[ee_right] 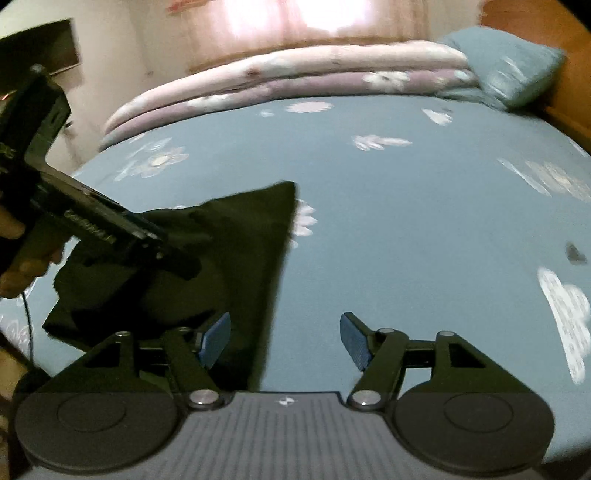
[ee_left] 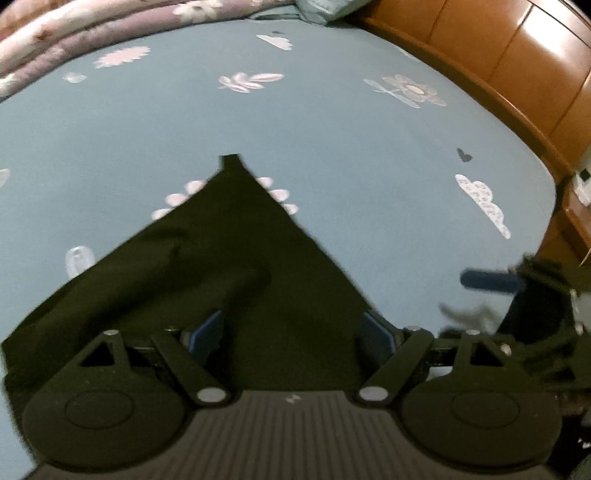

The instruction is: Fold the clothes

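Garment [ee_left: 236,258] on bed [ee_left: 332,147] — quilt [ee_left: 74,33] behind

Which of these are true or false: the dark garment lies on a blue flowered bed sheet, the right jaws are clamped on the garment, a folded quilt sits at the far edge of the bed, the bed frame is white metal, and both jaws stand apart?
1. The dark garment lies on a blue flowered bed sheet. True.
2. The right gripper is clamped on the garment. False: its jaws stand apart, with only the garment's edge near the left one and mostly bare sheet between them.
3. A folded quilt sits at the far edge of the bed. True.
4. The bed frame is white metal. False: it is brown wood.
5. The left gripper also has its jaws apart. True.
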